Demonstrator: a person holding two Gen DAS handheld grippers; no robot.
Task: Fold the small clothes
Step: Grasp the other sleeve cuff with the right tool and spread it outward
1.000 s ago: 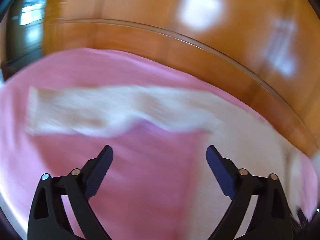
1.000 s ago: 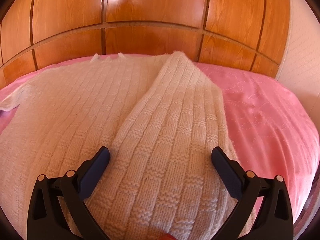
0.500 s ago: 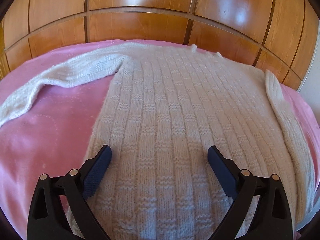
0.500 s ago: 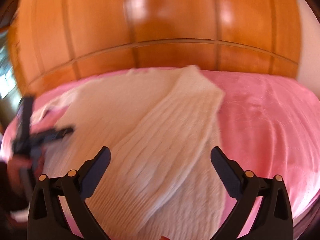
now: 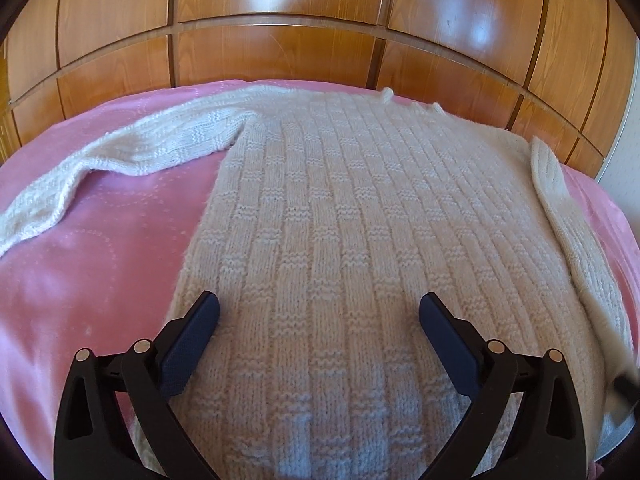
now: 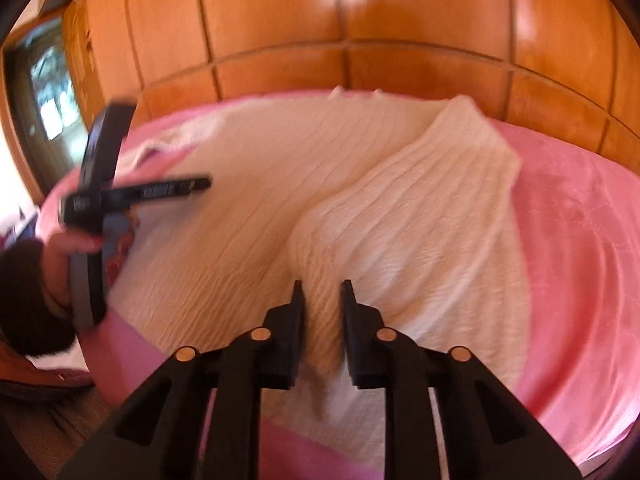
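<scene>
A cream knitted sweater (image 5: pixel 360 220) lies flat on a pink bedspread (image 5: pixel 100 260). Its left sleeve (image 5: pixel 132 152) stretches out to the left; its right sleeve (image 5: pixel 568 224) is folded in along the right side. My left gripper (image 5: pixel 318 320) is open and empty, just above the sweater's lower body. In the right wrist view the sweater (image 6: pixel 260 200) shows with the folded sleeve (image 6: pixel 420 208) on top. My right gripper (image 6: pixel 322 292) is shut on a bunched fold of that sleeve's lower end. The left gripper (image 6: pixel 132 192) shows at the left, held by a hand.
A glossy wooden panelled headboard (image 5: pixel 320 32) runs along the far edge of the bed. The bed's near edge and floor show at the lower left of the right wrist view (image 6: pixel 60 412). A doorway (image 6: pixel 44 92) stands at the far left.
My right gripper has closed from wide open onto the folded sleeve. My left gripper swung from the outstretched left sleeve to over the sweater body and stays open.
</scene>
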